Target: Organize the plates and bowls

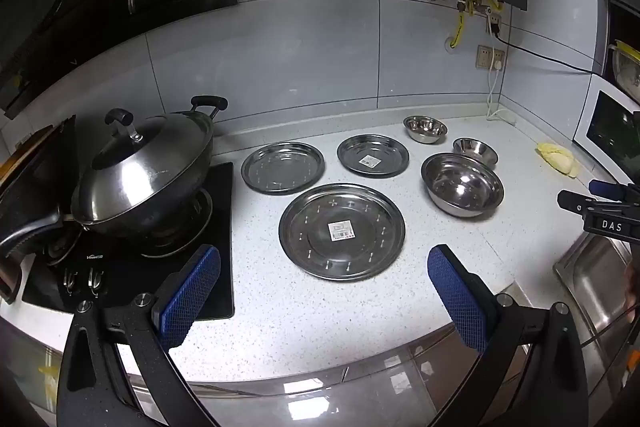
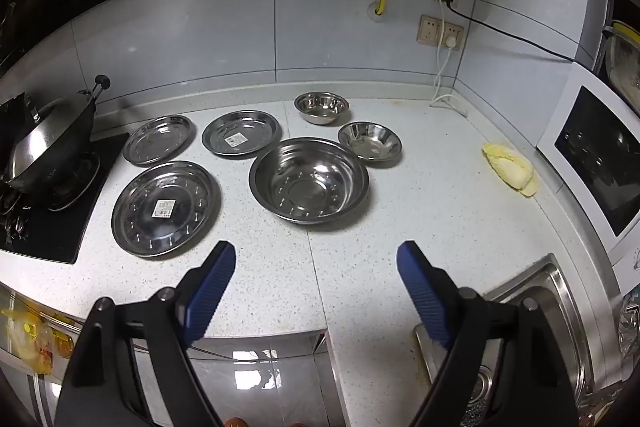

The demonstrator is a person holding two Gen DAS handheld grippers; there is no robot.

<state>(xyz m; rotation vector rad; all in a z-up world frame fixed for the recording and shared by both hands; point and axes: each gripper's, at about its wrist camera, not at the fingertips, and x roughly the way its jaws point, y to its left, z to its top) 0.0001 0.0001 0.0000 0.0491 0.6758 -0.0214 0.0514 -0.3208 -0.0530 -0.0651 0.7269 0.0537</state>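
Three steel plates lie flat on the white counter: a large plate (image 1: pixel 342 231) (image 2: pixel 166 209) nearest, a left plate (image 1: pixel 283 167) (image 2: pixel 158 139) and a middle plate (image 1: pixel 373 155) (image 2: pixel 241 138) behind it. Three steel bowls stand to their right: a large bowl (image 1: pixel 462 185) (image 2: pixel 309 180), a small bowl (image 1: pixel 475 149) (image 2: pixel 369 140) and a far bowl (image 1: pixel 425 128) (image 2: pixel 321 107). My left gripper (image 1: pixel 324 263) is open and empty, above the counter before the large plate. My right gripper (image 2: pixel 316 255) is open and empty, in front of the large bowl; it also shows in the left wrist view (image 1: pixel 576 197).
A lidded wok (image 1: pixel 144 175) (image 2: pixel 48 147) sits on the black stove (image 1: pixel 120 267) at the left. A steel sink (image 1: pixel 596 275) (image 2: pixel 540 303) lies at the right front. A yellow cabbage piece (image 1: pixel 558 158) (image 2: pixel 508 169) lies before a white oven (image 2: pixel 596 155). Tiled wall with sockets (image 2: pixel 440 31) behind.
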